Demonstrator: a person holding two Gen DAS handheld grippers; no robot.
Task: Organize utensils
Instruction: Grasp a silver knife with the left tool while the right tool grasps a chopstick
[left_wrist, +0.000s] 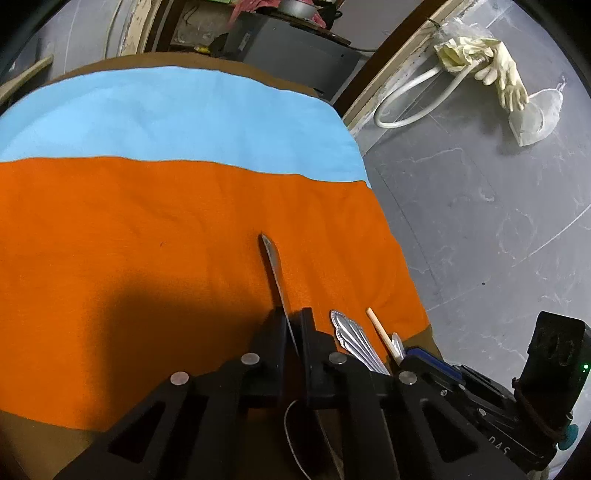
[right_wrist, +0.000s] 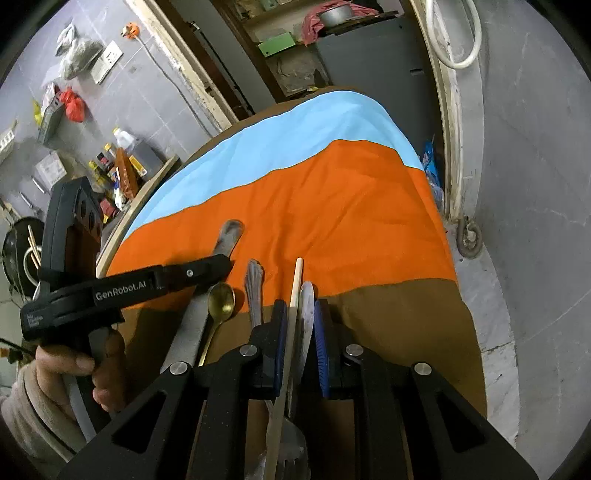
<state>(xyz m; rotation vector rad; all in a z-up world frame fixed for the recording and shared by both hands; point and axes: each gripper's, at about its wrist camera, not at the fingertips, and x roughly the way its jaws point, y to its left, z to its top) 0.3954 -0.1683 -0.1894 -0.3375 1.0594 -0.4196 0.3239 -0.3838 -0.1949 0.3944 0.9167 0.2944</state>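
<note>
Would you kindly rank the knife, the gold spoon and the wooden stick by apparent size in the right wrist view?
1. knife, longest and widest.
2. wooden stick, long but thin; it runs close under the camera, so nearness inflates it.
3. gold spoon, smallest.

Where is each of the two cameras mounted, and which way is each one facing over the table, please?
Left wrist view: sits on the left gripper, looking forward along its fingers across the orange cloth; its black fingers flank a knife.
Right wrist view: sits on the right gripper, looking forward over the same table; its blue-padded fingers flank a wooden stick, and the person's hand holding the left gripper shows at left.
Shared: orange cloth, blue cloth, knife, wooden stick.
</note>
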